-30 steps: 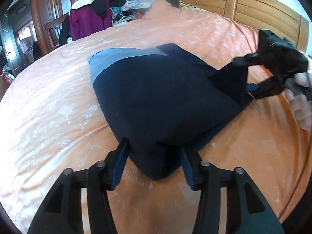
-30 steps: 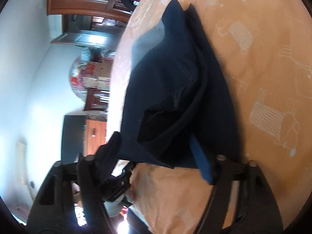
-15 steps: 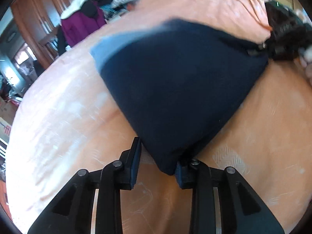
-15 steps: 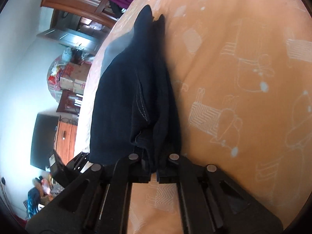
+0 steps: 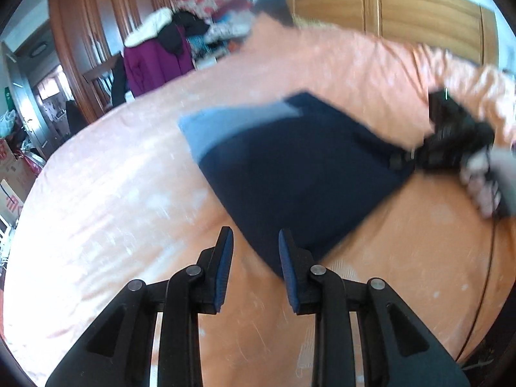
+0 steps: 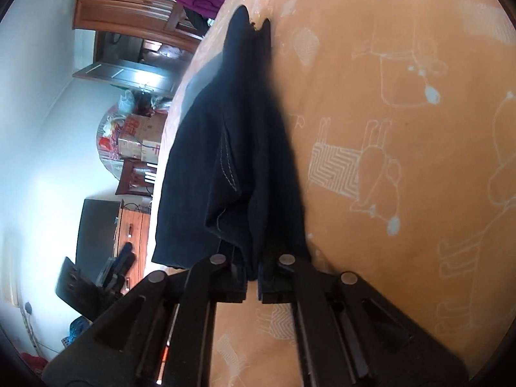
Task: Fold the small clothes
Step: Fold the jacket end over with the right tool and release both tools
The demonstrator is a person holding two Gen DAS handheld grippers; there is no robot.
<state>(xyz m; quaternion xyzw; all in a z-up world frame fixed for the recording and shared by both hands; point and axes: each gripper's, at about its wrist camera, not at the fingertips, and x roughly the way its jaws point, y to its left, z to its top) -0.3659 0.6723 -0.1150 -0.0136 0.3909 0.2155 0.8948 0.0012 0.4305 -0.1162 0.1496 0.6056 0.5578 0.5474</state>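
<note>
A home bedroom: an orange-sheeted bed point(image 5: 322, 64) with wooden headboard point(image 5: 419, 13), wooden wardrobe point(image 5: 96, 22), piled clothes point(image 5: 219, 16).

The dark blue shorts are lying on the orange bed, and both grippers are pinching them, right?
Not quite. Only the right gripper pinches the dark blue shorts; the right wrist view shows its jaws shut on the cloth. In the left wrist view the left gripper is open, with just orange bed between its fingers. The shorts do lie on the bed.

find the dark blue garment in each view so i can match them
Left wrist: dark blue garment lies centre frame on the bed, just beyond the left gripper.
Right wrist: it runs centre-left, pinched in the right gripper.
Shared landmark: orange bedsheet.
</note>
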